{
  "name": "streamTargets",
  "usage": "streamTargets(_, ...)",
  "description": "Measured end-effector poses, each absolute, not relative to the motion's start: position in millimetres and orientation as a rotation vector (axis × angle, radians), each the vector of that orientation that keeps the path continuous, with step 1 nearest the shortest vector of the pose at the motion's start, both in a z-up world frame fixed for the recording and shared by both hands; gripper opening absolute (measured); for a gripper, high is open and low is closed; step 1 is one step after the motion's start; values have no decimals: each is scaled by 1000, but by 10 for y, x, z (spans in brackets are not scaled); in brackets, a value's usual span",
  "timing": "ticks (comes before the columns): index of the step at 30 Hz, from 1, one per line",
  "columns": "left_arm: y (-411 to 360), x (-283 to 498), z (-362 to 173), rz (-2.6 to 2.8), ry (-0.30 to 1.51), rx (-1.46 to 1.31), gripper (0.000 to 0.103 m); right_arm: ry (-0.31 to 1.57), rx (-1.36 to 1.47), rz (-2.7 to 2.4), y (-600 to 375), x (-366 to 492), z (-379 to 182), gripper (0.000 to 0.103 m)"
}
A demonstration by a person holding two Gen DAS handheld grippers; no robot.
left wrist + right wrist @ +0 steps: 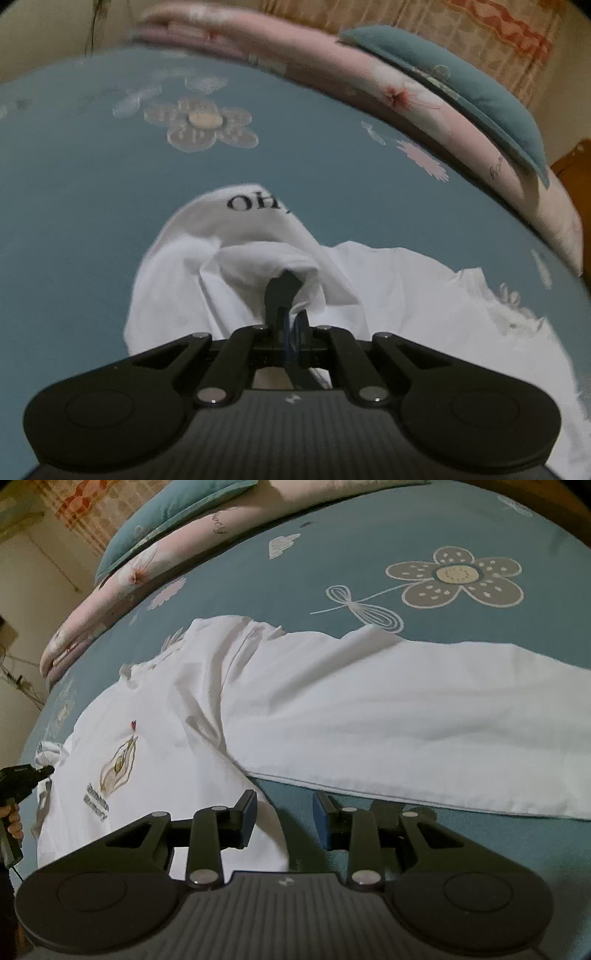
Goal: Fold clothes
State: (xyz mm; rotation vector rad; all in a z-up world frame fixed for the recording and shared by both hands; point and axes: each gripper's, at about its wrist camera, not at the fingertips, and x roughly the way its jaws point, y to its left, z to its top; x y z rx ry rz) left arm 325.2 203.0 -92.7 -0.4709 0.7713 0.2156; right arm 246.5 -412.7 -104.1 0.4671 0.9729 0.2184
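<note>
Clamped tight, the left gripper [286,295] has a bunched corner of the white cotton T-shirt with black lettering [236,236] pinched between its black fingers, while the right gripper [284,808] hangs part-open and empty at the shirt's near hem. That shirt [332,716] sprawls half-folded over the teal bedsheet printed with grey flowers [461,572], a pink floral quilt [122,576] rolled up beyond it. By my read the sleeve fold is in hand: next, carry that corner across and lay it flat.

The shirt [332,709] lies on the bedsheet [369,572], quilt [110,590] behind.
</note>
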Motion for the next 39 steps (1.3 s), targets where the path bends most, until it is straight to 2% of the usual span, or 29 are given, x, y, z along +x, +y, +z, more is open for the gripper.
streamTargets(4,1943,3214,-998,167,808,-448,6,972,513,213,-4178,2475,-1058,38)
streamTargets(6,1897,3149,-982,132,824,-450,19,972,512,210,-4181,2485,-1050,38)
streamTargets(8,1837,3065,-934,100,844,-442,24,973,496,206,-4171,2506,-1029,38)
streamTargets(13,1575,2845,-666,-26,899,-370,25,944,405,221,-4121,2597,-828,38)
streamTargets(14,1511,2805,-600,-57,907,-352,28,926,373,225,-4111,2631,-759,38)
streamTargets(17,1239,2762,-387,-165,901,-290,47,877,290,231,-4104,2848,-565,38)
streamTargets(24,418,3130,-283,-351,866,-185,52,820,183,303,-4054,3683,-577,38)
streamTargets(33,-29,3437,-740,-417,909,-133,52,844,50,464,-3885,4184,-1067,38)
streamTargets(34,-39,3445,-779,-416,916,-129,52,835,18,470,-3857,4162,-1093,37)
streamTargets(35,-47,3456,-817,-414,922,-126,52,828,6,473,-3842,4138,-1093,31)
streamTargets(36,-56,3466,-854,-413,929,-122,52,823,0,474,-3831,4116,-1087,18)
streamTargets(37,-57,3466,-876,-410,934,-118,52,818,-6,476,-3820,4095,-1081,10)
streamTargets(39,-55,3456,-893,-406,939,-109,52,805,-5,462,-3809,4078,-1052,5)
